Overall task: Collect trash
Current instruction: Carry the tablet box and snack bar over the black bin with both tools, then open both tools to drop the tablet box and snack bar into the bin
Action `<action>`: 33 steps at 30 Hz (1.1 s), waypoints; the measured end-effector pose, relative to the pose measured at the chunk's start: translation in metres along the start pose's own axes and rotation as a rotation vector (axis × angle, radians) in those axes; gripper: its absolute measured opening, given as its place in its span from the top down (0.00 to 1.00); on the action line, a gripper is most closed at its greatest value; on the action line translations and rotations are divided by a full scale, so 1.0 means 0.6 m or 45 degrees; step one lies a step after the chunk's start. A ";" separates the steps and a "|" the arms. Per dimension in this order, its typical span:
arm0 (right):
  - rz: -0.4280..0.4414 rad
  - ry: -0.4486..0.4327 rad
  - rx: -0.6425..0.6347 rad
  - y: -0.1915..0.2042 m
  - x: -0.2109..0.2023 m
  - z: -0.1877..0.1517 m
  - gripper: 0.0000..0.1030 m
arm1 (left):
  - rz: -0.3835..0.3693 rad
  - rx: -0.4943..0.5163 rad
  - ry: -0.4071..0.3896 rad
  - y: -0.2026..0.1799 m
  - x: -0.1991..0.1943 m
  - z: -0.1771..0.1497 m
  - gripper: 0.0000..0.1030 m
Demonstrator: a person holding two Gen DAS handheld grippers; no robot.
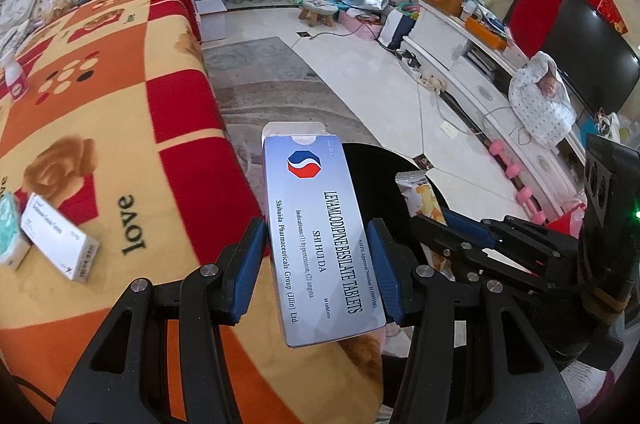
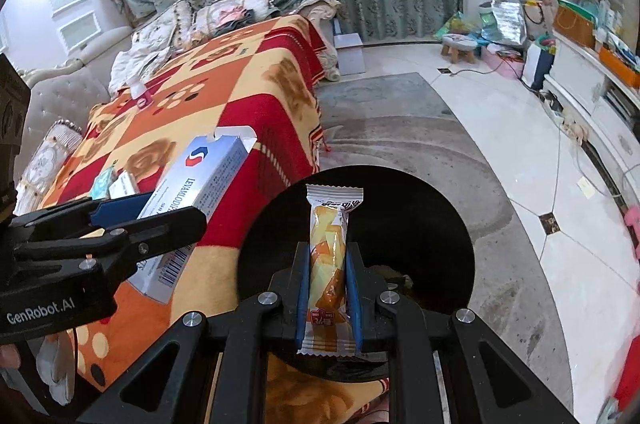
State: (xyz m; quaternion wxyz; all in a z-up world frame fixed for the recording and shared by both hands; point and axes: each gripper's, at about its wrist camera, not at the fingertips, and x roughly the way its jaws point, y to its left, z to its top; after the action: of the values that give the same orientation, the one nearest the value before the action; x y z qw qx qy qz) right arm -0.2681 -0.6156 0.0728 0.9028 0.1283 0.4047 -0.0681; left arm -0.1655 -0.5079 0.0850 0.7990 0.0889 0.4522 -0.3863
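Observation:
My left gripper is shut on a silver-blue tablet box, held at the sofa's edge beside a black round bin. It also shows in the right wrist view. My right gripper is shut on a yellow-orange snack wrapper, held over the black bin. The wrapper shows in the left wrist view. On the sofa blanket lie a white medicine box, a teal box and a small white-and-pink bottle.
The sofa has a red, orange and cream blanket and cushions at the far end. A grey rug covers the floor. A white TV cabinet, pink dumbbells, a small stool and bags stand to the right.

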 end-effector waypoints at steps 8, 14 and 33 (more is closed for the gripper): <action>0.000 0.013 0.045 -0.026 0.014 -0.001 0.85 | -0.030 -0.019 0.029 -0.001 0.029 0.001 0.51; -0.009 0.027 0.057 -0.036 0.021 -0.002 0.85 | -0.043 -0.030 0.036 0.003 0.040 0.000 0.51; -0.042 0.035 0.113 -0.046 0.032 0.001 0.63 | -0.095 -0.121 0.084 0.025 0.056 -0.001 0.50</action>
State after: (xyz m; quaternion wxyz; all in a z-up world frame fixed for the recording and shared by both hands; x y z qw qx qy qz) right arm -0.2615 -0.6427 0.0539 0.8893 0.1626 0.4158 -0.0990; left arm -0.1460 -0.5152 0.0551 0.7721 0.0466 0.4990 -0.3908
